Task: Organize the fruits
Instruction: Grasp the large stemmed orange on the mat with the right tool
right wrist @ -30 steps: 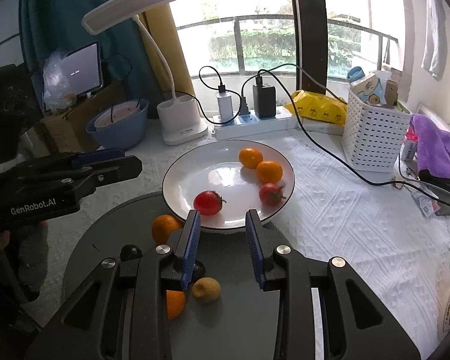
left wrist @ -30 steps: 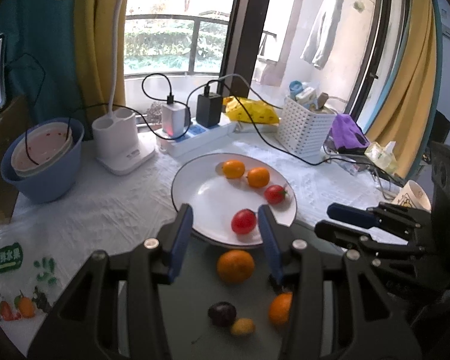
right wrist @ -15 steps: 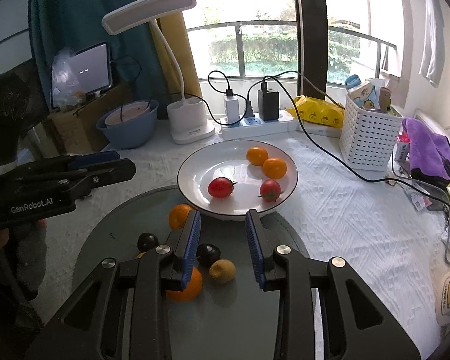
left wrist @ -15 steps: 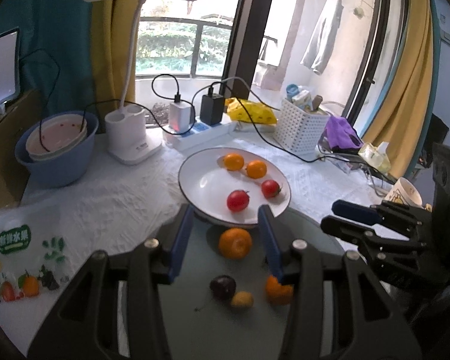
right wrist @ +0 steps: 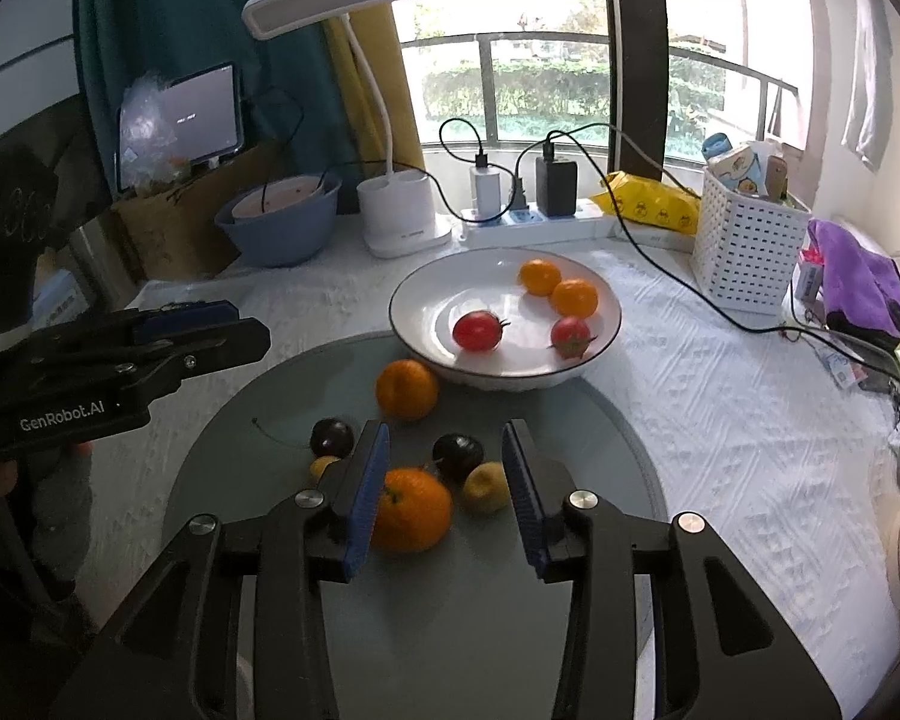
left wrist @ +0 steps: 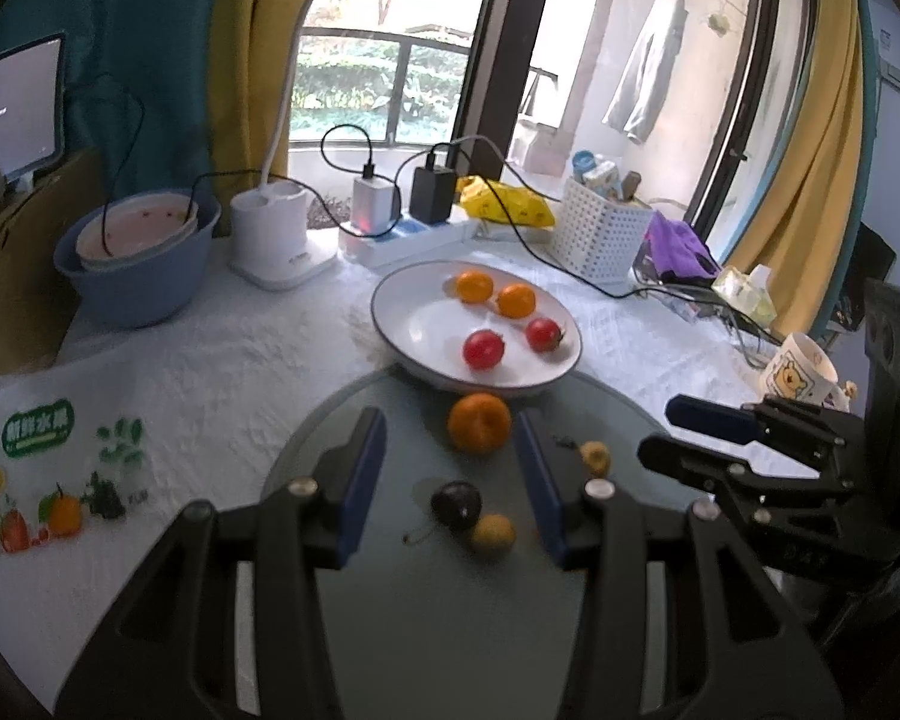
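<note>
Opening right jaws—seemingly grazing orange (right wrist: 413, 509)

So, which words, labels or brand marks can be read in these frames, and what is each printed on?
"GenRobot.AI": white letters on the side of the left claw body, in the right wrist view.
Green badge with white characters on the fruit-print bag: too blurred to read.
Tablet screen: small white text, too small to read.
Lamp base and cartoon mug: marks too small to read.

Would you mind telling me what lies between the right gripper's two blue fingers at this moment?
In the right wrist view, the right gripper, jaws opening, frames an orange, a dark plum and a small yellow fruit, ungripped.
</note>
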`<state>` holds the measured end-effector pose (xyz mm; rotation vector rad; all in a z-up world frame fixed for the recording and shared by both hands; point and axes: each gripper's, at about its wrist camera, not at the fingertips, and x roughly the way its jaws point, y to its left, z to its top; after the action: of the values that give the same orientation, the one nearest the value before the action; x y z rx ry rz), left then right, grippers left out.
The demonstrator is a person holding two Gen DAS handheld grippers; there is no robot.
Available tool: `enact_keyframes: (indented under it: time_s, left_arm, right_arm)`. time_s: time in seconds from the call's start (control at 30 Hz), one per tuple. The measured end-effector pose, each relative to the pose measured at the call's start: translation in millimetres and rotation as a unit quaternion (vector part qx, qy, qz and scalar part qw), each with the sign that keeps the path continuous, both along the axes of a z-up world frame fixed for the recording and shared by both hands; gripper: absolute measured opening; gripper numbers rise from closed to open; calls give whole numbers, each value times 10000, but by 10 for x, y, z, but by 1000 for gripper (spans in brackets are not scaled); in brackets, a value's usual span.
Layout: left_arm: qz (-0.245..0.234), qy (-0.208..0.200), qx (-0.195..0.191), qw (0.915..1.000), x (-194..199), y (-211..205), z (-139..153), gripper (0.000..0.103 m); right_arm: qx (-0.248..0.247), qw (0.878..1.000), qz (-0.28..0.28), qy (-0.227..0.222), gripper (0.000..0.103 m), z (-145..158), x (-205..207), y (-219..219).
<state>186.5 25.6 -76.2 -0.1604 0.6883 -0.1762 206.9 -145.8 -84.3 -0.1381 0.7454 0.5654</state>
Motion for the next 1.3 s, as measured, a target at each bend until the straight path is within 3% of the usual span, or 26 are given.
enact_keyframes:
  time_s: [0.23,0.3,0.6,0.77,1.0,1.07,1.3]
  left_arm:
    - [109,114,15,9999,-130,62,-141,49]
    - [160,169,-13,9997,-168,91,-203,59]
    - [257,381,-125,9989,-266,164,-437,60]
    - [335,424,-228,9983,-296,199,-502,60]
    - [383,497,-258,9977,-286,235,-564,60]
    - [368,501,-258,9977,-281,224,-560,60]
    - [206,548,-196,9981,-256,88,-548,60]
  right_arm:
    - [-50,9999,31,136,42,-153,-91,60]
    - [-71,9998,37,186,42,-207,-107,74]
    - [-208,9987,20,474,42,-456,-112,151]
    - [-240,9982,24,550,55,-537,-77,226]
    - [-373,9973,-95,628,55,-612,41,266]
    - [-402,9972,-89,619,48,-624,45,281]
    - [-272,9976,39,633,47,-588,31,242]
